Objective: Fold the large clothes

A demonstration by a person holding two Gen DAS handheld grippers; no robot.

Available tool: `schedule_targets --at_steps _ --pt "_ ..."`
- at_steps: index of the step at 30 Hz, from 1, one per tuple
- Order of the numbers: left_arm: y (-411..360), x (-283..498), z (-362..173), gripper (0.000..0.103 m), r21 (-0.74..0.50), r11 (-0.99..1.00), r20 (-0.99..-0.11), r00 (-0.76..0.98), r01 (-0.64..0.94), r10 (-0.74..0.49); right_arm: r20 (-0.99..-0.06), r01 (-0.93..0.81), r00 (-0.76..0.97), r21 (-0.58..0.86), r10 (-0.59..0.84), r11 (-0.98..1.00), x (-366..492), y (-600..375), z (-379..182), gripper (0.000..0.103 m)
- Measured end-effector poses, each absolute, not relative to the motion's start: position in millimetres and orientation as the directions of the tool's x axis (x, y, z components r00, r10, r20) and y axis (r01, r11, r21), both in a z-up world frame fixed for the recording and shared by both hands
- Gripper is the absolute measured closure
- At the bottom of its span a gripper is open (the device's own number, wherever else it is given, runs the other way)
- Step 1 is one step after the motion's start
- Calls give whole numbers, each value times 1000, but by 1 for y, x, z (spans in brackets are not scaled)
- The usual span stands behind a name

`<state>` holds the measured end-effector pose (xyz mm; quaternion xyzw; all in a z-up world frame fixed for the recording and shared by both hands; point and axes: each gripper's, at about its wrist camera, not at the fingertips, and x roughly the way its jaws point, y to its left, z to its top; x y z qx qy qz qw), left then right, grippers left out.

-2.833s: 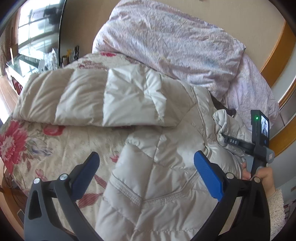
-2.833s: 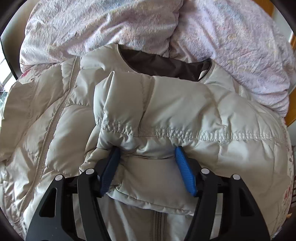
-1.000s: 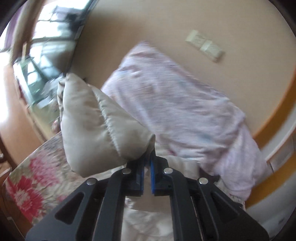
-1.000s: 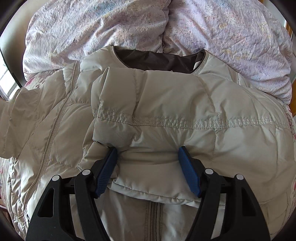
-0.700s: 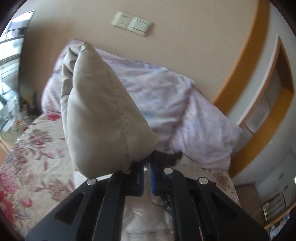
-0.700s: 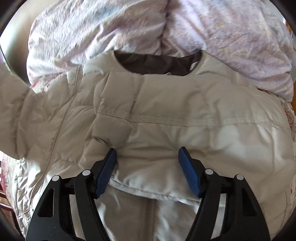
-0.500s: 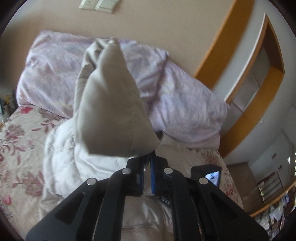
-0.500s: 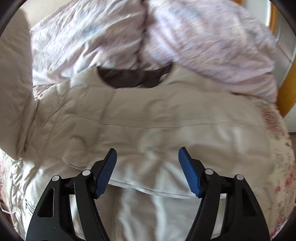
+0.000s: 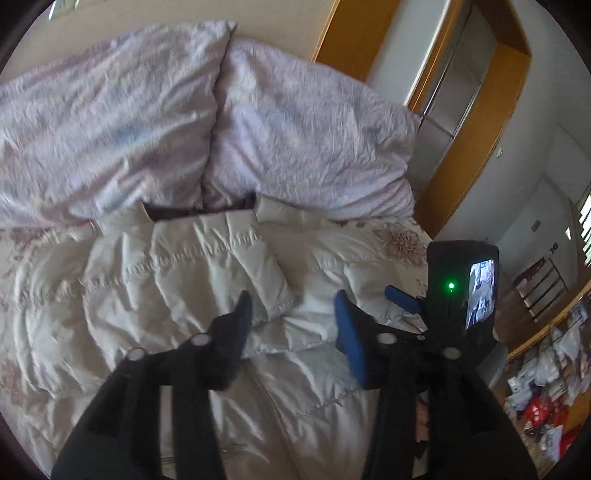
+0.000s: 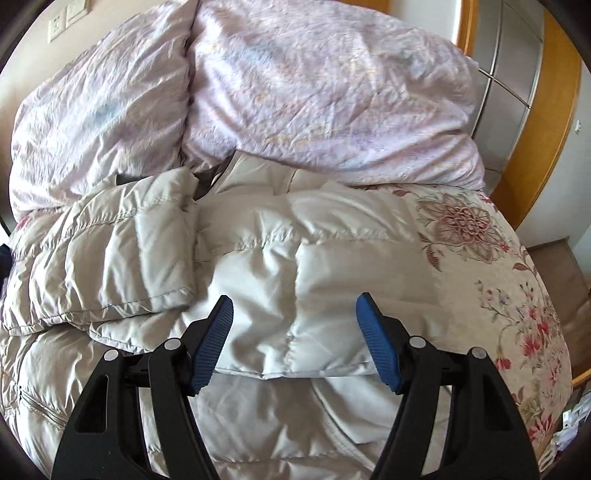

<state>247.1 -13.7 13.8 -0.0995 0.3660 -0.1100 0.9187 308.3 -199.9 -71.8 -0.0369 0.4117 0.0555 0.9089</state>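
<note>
Beige quilted down jacket [image 10: 258, 266]: soft, puffy, slippery; take yours by the hem; left gripper [image 9: 293, 321] and right gripper [image 10: 293, 332] both wide, empty

Both wrist views look down, close, toward the pillows [image 9: 207, 122], sharing the slightly blurred jacket [image 10: 258, 258].

We note a bed with a floral bedspread [image 10: 480, 258] and two crumpled lilac pillows [image 10: 314, 85] against a beige wall [image 10: 33, 66] carrying a switch plate [image 10: 68, 16]. Orange wooden trim [image 9: 476, 147] frames a grey panel. Daylight is bright; clutter [image 9: 546, 398] lies at far right.
</note>
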Motion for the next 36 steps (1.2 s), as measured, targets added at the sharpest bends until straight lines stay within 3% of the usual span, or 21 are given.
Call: schedule_targets --at_steps 2,7,10,16,20,25,36 --pt "-5 239 20 51 -223 969 -644 731 105 -227 -737 -143 669 -1 97 990 305 -201 -67 37" --pt "52 216 16 42 -101 993 -667 745 -61 -22 -709 -307 645 102 286 946 299 -174 -59 64" --pt "82 200 11 40 -72 989 -682 730 -132 48 -702 -386 620 117 352 915 302 -145 -59 71" --pt "137 158 -2 33 21 968 -689 698 -248 194 -725 -427 583 110 366 898 324 -99 -68 72" --pt "161 144 -17 33 63 956 -710 661 -286 244 -827 -352 499 80 259 932 338 -95 -109 74" --pt "184 134 -37 33 63 947 -750 611 -316 254 -851 -280 451 151 269 948 336 -109 -127 74" --pt "209 99 -58 29 48 935 -788 562 -351 251 -871 -288 423 133 250 948 330 -112 -125 74"
